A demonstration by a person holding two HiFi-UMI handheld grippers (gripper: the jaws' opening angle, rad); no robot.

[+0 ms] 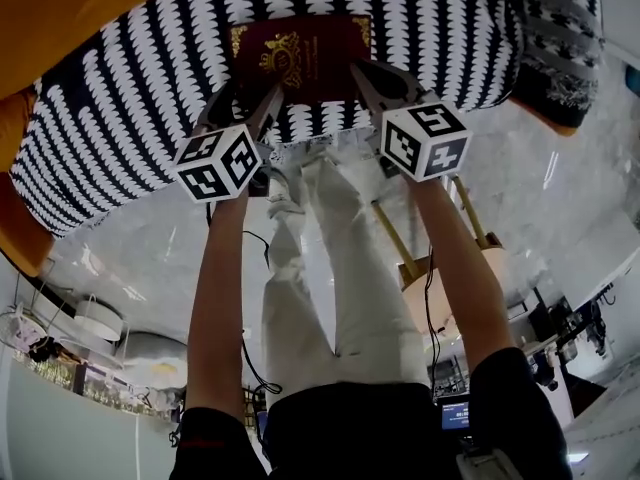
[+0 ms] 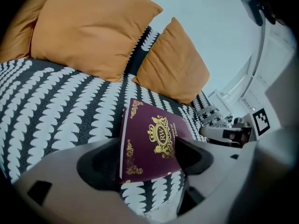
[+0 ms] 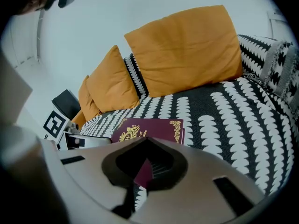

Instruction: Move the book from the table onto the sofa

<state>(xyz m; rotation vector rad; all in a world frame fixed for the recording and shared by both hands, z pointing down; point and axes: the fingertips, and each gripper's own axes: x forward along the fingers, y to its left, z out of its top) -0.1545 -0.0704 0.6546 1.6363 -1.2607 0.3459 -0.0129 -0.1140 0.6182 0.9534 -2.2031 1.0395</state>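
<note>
A maroon book [image 1: 300,53] with gold crest lies flat on the black-and-white patterned sofa seat [image 1: 130,118]. My left gripper [image 1: 250,98] stands open at the book's near left corner. In the left gripper view the book [image 2: 149,139] lies between its wide jaws, which do not press on it. My right gripper [image 1: 372,78] is shut on the book's right edge. In the right gripper view a maroon strip of the book [image 3: 149,127] runs down between the closed jaws of that gripper [image 3: 145,169].
Orange cushions [image 2: 88,29] [image 2: 175,62] lean against the sofa back behind the book. A patterned blanket covers the sofa arm [image 1: 560,38]. Below the sofa edge are a pale glossy floor [image 1: 150,268], the person's legs and a small wooden table [image 1: 440,288].
</note>
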